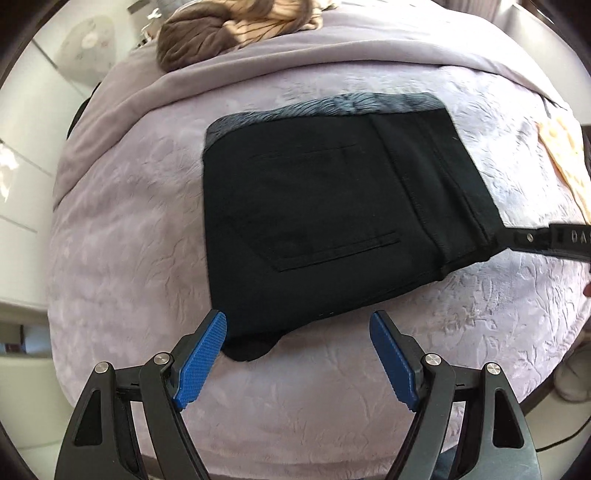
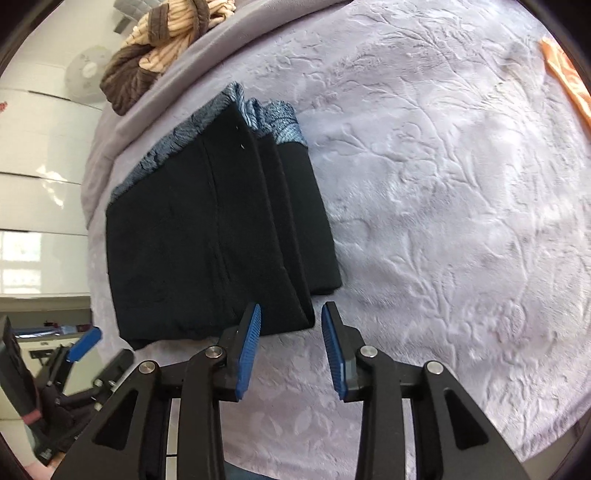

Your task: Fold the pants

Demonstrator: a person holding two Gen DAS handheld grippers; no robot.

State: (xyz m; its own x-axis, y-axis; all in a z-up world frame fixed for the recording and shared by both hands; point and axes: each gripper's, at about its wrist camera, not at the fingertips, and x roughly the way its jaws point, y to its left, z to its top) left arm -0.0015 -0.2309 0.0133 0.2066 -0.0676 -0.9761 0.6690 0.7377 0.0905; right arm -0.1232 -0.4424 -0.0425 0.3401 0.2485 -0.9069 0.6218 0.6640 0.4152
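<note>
Black pants point(image 1: 332, 206) lie folded into a thick rectangle on a lavender embossed bedspread point(image 1: 122, 229), with a blue-grey lining showing along the far edge. My left gripper point(image 1: 297, 319) is open just above the near edge, and a corner of the fabric lies loose between its blue pads. In the right wrist view the pants point(image 2: 207, 240) show stacked layers. My right gripper point(image 2: 291, 308) stands open over their near right corner, its pads not pressing on the fabric. One black finger point(image 1: 546, 240) of the right gripper reaches in at the pants' right corner. The left gripper's blue pad point(image 2: 86, 341) shows low on the left.
A brown and beige striped garment point(image 1: 229, 33) is bunched at the back of the bed. A peach cloth point(image 1: 565, 158) lies at the right edge. A white fan point(image 1: 88, 48) and white cabinets stand beyond the bed's left side. Bare bedspread point(image 2: 443, 221) stretches right of the pants.
</note>
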